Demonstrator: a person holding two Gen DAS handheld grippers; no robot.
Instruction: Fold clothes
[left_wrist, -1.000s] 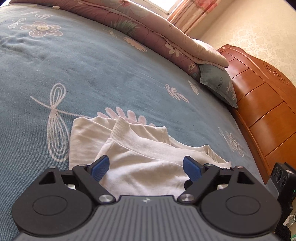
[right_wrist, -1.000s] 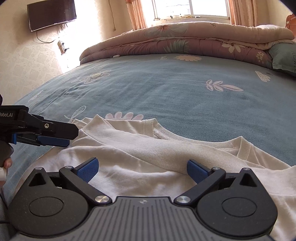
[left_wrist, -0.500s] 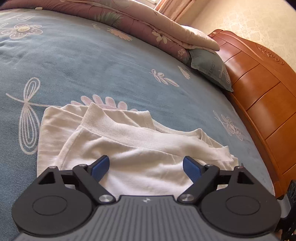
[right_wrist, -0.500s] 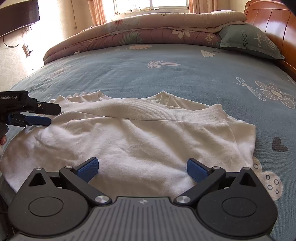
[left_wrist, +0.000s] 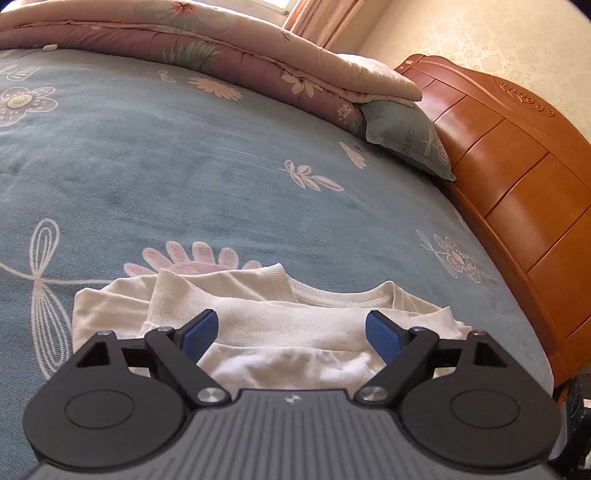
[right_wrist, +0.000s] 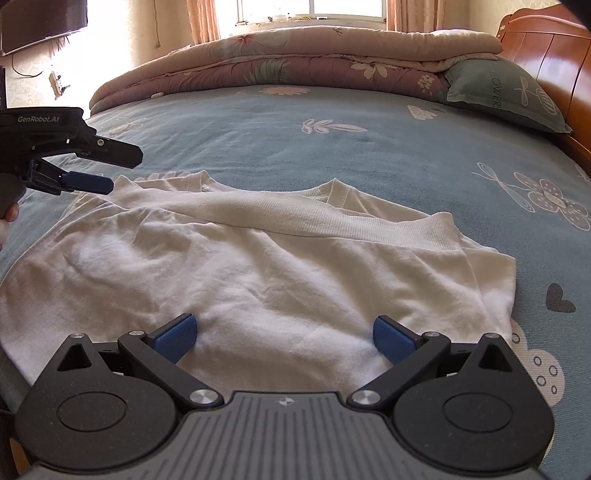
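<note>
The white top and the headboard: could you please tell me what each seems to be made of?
The top looks like soft matte cotton knit, judging by its ribbed hem band and limp creases. The headboard looks like glossy varnished wood: orange-brown panels with carved scrolls and bright reflections; whether solid or veneer is unclear.

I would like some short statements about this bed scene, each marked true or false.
1. The white sweatshirt lies on the blue bedspread. True.
2. The right gripper is shut on the sweatshirt. False: its jaws stand open, holding nothing.
3. The left gripper is open. True.
4. The green pillow lies on the sweatshirt. False: it leans by the wooden headboard, far from it.
5. A folded quilt lies along the far side of the bed. True.
</note>
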